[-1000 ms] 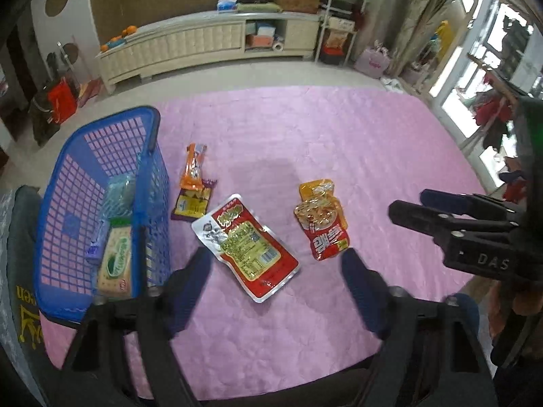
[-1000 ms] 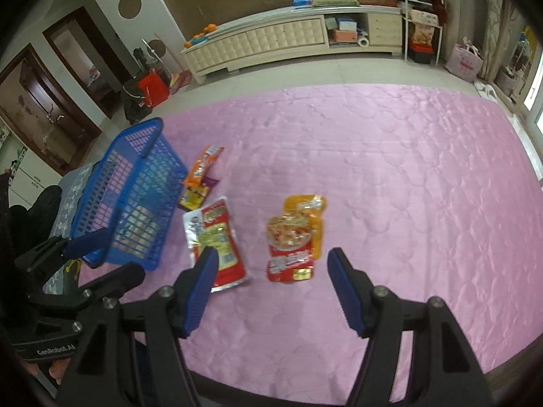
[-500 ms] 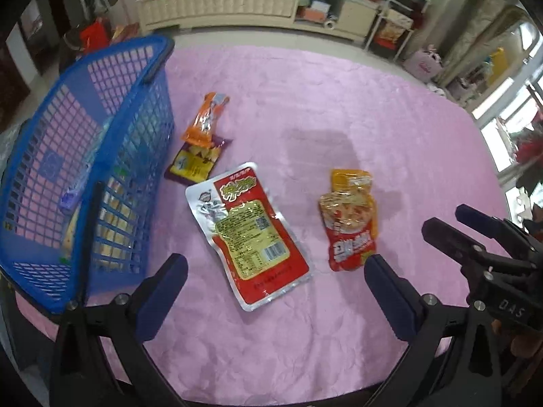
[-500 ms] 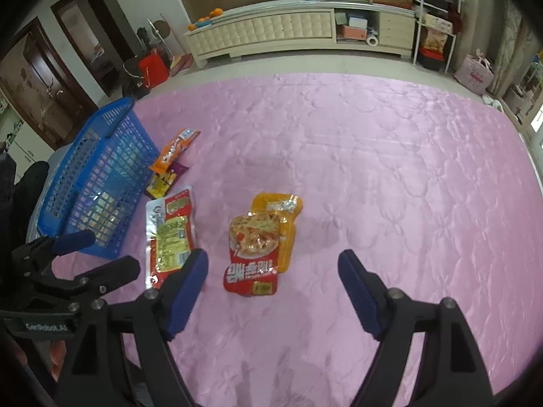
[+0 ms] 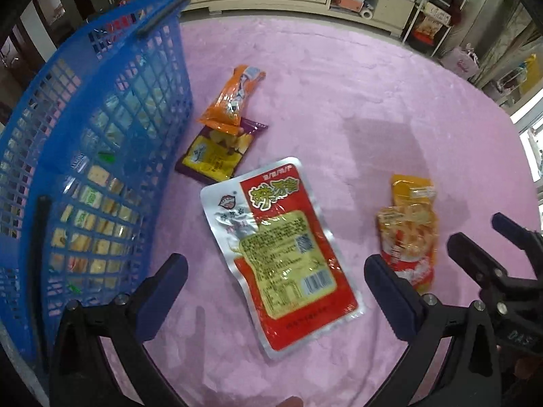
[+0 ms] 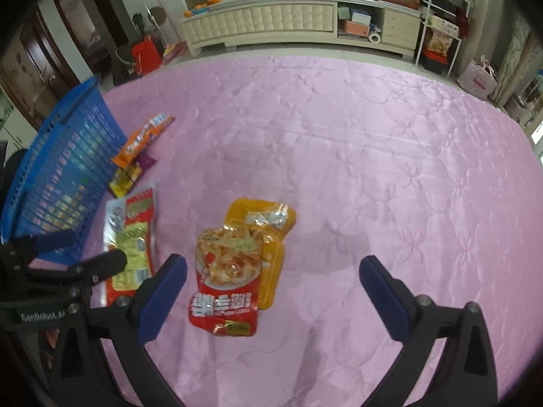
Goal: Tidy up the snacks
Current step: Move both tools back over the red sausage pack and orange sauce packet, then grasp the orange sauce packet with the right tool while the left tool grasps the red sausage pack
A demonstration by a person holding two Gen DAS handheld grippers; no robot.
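Note:
A blue mesh basket (image 5: 101, 118) stands at the left on the pink cloth, with several snacks inside. Beside it lie an orange packet (image 5: 234, 98) over a purple-yellow packet (image 5: 217, 152). My left gripper (image 5: 275, 264) hangs wide open above a red and silver packet (image 5: 278, 237), not touching it. In the right wrist view, a red packet (image 6: 227, 271) lies on a yellow one (image 6: 258, 213). My right gripper (image 6: 271, 264) is above them with its jaws opening; the red packet shows between the fingers, near the left one, and the pads are off it.
The pink quilted cloth (image 6: 373, 135) stretches bare to the right and back. A cream cabinet (image 6: 271, 23) and shelves stand beyond its far edge. The two grippers hang side by side; the right one's fingers (image 5: 475, 251) are just right of the left one.
Both grippers have sunk toward the cloth and their jaws have spread wider. The packets now look larger and closer; none has moved.

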